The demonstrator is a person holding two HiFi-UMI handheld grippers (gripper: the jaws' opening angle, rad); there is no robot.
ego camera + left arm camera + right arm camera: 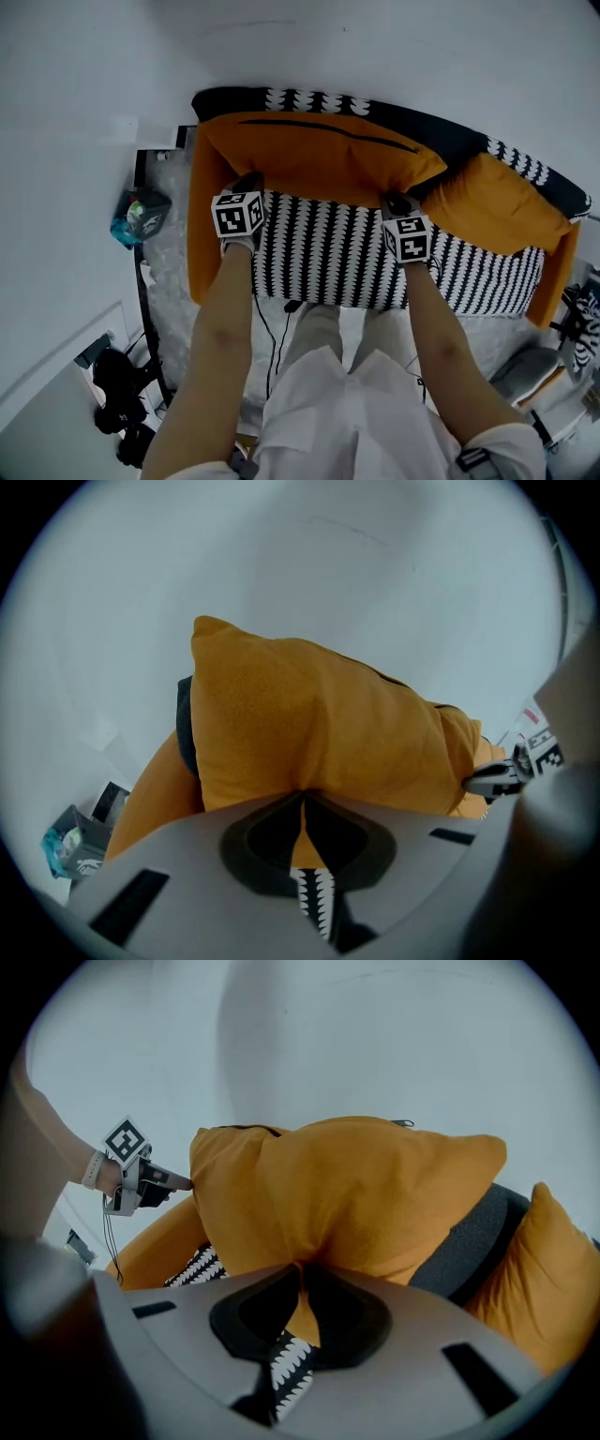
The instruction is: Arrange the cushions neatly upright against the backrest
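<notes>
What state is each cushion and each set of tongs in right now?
Left tongs: shut on large orange cushion.
Right tongs: shut on large orange cushion.
Large orange cushion: propped against the backrest, held by its lower edge.
Smaller orange cushion: leaning on the backrest at right, untouched.

Striped seat [328,253] lies open in the middle; the big orange cushion [319,155] blocks the backrest [441,131] ahead, and a second cushion [497,211] crowds the right corner.
</notes>
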